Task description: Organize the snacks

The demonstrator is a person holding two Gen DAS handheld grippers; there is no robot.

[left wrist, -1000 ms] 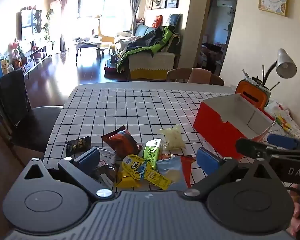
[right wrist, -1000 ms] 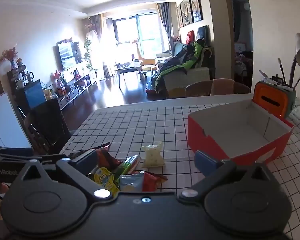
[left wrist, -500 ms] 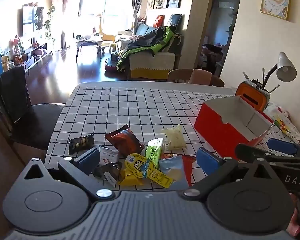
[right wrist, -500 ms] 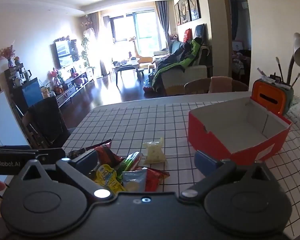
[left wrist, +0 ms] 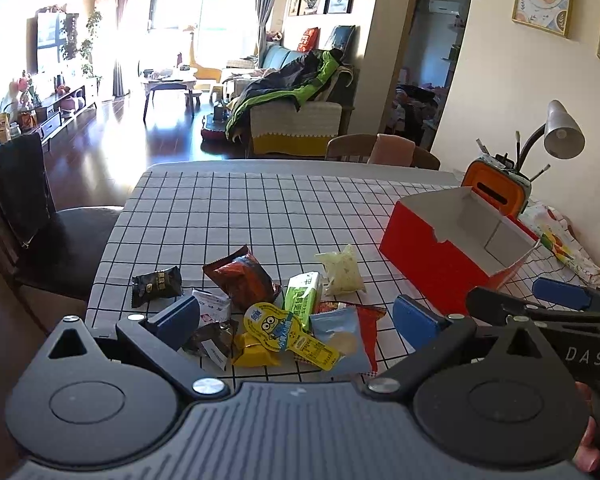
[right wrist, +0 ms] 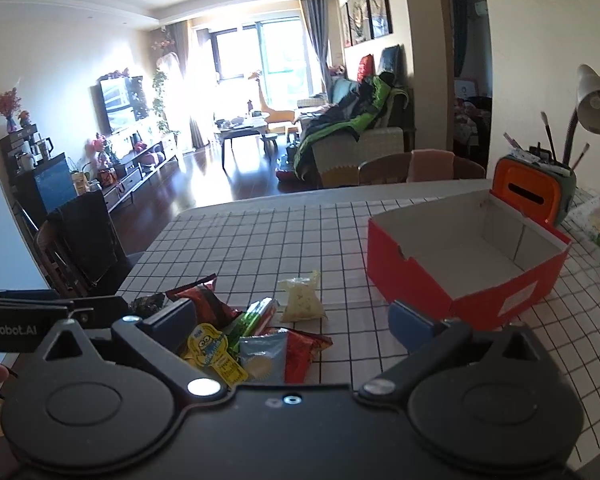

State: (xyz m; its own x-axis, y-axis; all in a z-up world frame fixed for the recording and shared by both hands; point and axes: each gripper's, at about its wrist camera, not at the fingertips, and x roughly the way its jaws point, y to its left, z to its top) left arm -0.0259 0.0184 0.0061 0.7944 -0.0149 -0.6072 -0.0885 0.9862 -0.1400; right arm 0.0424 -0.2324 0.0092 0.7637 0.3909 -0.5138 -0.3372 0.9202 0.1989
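Snack packets lie heaped at the near edge of the checked bench [left wrist: 260,208]: a yellow cartoon packet [left wrist: 278,330], a green bar [left wrist: 303,298], a dark red bag [left wrist: 240,280]. The left hand-held gripper [left wrist: 296,322] and right hand-held gripper [right wrist: 292,322] both hover above them, jaws spread wide, empty. Farther right stands an open red box [right wrist: 460,280], nothing inside.

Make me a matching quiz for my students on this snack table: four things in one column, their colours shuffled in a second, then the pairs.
Things:
1. box
2. lone packet left of the pile
3. lamp
4. minion snack

Colours:
A. yellow
B. grey
C. red
D. black

Pairs: 1-C, 2-D, 3-B, 4-A
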